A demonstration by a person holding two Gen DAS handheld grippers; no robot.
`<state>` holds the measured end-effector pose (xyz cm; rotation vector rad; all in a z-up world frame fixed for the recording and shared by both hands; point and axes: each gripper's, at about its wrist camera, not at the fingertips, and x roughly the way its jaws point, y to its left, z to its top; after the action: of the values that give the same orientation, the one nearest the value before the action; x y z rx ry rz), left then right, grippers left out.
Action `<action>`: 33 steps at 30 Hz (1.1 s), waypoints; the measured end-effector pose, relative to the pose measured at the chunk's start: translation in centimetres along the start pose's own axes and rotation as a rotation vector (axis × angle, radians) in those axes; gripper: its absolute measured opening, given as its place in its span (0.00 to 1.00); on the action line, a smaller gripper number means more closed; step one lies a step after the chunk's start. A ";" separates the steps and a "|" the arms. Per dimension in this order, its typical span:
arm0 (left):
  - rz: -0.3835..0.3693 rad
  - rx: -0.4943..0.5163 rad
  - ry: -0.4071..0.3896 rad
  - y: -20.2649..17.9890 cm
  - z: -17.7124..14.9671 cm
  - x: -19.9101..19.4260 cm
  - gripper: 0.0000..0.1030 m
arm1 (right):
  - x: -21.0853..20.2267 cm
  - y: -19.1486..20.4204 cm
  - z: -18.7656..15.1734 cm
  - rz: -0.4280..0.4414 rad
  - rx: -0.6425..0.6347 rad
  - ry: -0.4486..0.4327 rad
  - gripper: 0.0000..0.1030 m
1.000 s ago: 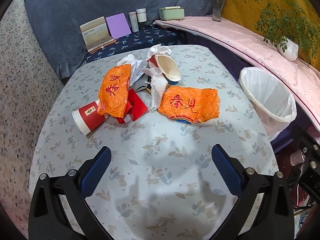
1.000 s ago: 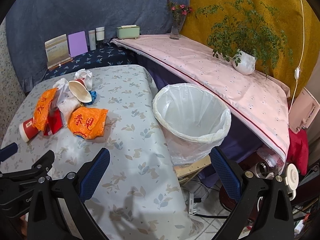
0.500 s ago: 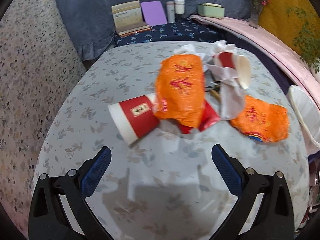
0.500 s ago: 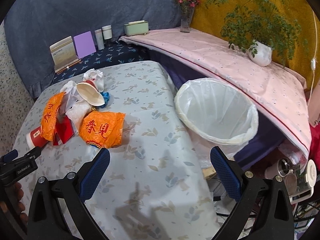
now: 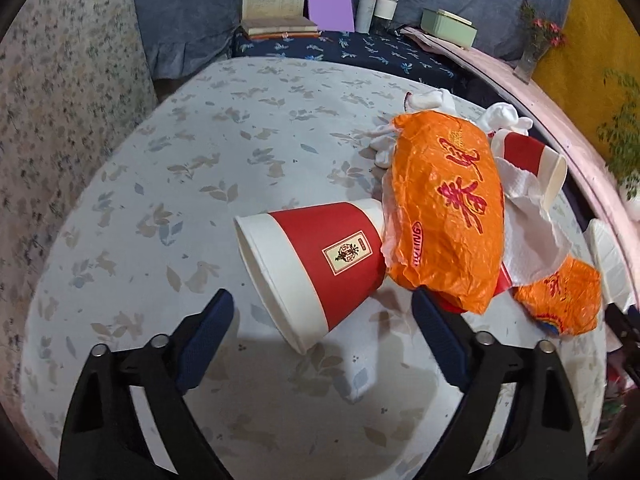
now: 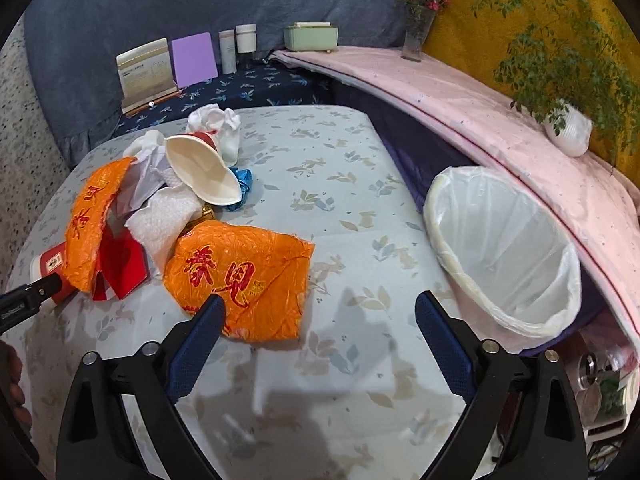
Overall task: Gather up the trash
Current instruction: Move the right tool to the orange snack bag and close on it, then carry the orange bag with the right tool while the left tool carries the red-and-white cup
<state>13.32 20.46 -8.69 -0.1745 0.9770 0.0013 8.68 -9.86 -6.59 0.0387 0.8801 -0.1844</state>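
Observation:
A red and white paper cup (image 5: 312, 264) lies on its side on the flowered table (image 5: 192, 168). Its open rim reaches in between the fingers of my left gripper (image 5: 320, 300), whose jaws are closing without touching it. A crumpled orange wrapper (image 5: 444, 216) leans on the cup's base. Behind it lie white tissue (image 5: 524, 236) and a second cup (image 5: 536, 156). My right gripper (image 6: 320, 302) hovers over the near edge of another orange wrapper (image 6: 244, 280), jaws closing, pads off it. A white-lined trash bin (image 6: 504, 248) stands to the right of the table.
A red folded paper (image 6: 120, 264) and a blue scrap (image 6: 242, 180) lie in the pile. Books, a purple card (image 6: 194, 58), bottles and a green box line the back shelf. A potted plant (image 6: 568, 128) sits on the pink ledge. A hand (image 6: 12, 380) shows at the left edge.
My left gripper has swung left and down onto the red cup. My right gripper has dropped toward the near orange wrapper. Both pairs of jaws have narrowed a little.

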 end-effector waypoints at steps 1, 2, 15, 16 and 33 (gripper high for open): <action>-0.013 -0.005 0.005 0.2 0.1 0.2 0.69 | 0.6 -0.1 0.1 0.014 0.018 0.010 0.81; -0.021 -0.004 0.013 0.1 0.1 0.4 0.67 | 1.1 -0.1 0.2 0.028 0.038 0.020 0.78; -0.107 0.051 0.037 -1.0 -0.8 -0.1 0.05 | 3.3 2.6 0.0 0.104 -0.027 0.078 0.14; -0.107 0.051 0.035 -1.1 -1.0 -0.4 0.05 | 3.1 2.7 0.0 0.113 -0.030 0.073 0.13; -0.124 0.051 -0.087 -3.2 -1.3 -8.6 0.02 | -5.5 -0.4 2.0 0.125 0.035 -0.106 0.09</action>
<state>7.69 17.80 -1.79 -0.1862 0.8779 -0.1288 6.70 -9.72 -1.07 0.1156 0.7662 -0.0841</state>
